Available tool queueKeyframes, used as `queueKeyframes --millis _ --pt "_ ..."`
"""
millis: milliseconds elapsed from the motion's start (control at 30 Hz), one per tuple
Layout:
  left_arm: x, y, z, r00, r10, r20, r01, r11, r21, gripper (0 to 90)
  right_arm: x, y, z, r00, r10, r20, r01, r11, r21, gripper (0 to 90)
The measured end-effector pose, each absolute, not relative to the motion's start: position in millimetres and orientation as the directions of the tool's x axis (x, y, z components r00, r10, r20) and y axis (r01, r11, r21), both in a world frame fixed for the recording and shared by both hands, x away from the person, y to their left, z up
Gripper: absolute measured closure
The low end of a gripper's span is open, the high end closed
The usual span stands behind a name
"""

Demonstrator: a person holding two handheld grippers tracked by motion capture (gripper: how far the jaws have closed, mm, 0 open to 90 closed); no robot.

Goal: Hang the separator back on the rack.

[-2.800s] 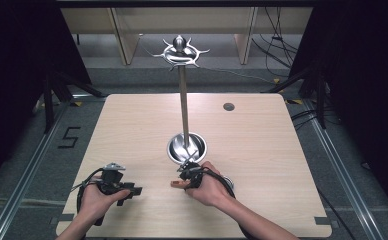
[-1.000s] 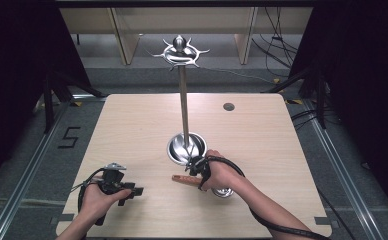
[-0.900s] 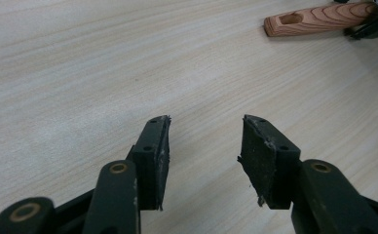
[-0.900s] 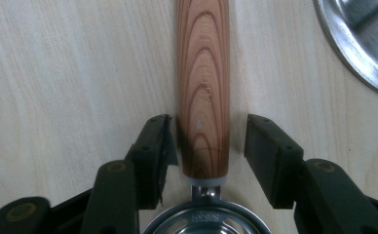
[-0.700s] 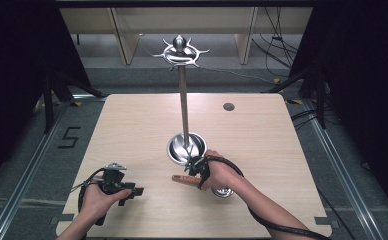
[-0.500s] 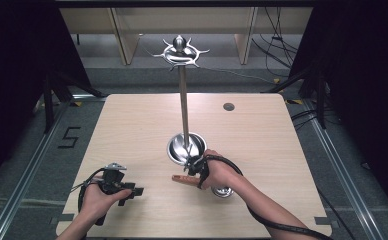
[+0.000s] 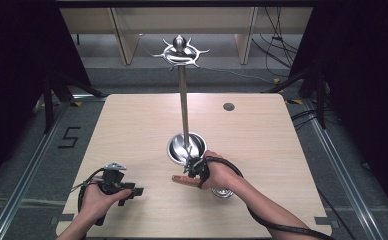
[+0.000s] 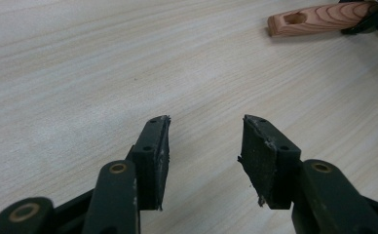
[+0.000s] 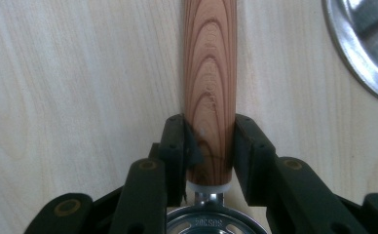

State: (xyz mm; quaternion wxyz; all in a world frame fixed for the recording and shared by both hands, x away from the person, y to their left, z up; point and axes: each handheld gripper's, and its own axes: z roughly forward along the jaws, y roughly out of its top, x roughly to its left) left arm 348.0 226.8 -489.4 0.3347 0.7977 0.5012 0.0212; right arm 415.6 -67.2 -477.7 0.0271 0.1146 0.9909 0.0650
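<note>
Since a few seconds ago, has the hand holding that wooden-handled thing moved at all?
Yes. The right gripper carried the wooden handle slightly rightward, judged against the stand's round base.

Left gripper [image 8: 204, 161] low, jaws parted; right gripper [image 9: 210, 161] seemingly clamped, wrist turned inward

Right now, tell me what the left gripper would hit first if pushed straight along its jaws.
Probably the bare table: the open left gripper tilts down toward it. The wooden handle lies farther off, right of that line, though depth is uncertain.
</note>
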Motion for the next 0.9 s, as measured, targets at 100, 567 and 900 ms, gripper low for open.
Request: queueKeyframes --millis 100,567,900 --pt "348 227 -489 0.501 0.812 -0.299 0.785 -0.28 0.553 52.4 411 -73 -471 -0.969 0.23 -0.092 0.214 0.964 0.154 69.3" --pt "348 226 -490 0.492 0.817 -0.3 0.788 -0.272 0.552 52.3 394 -119 -451 -0.886 0.445 -0.131 0.327 0.8 0.504 69.4" --pt "348 227 -491 0.493 0.816 -0.301 0.788 -0.272 0.552 52.0 389 -147 -443 -0.822 0.551 -0.148 0.326 0.667 0.67 69.5"
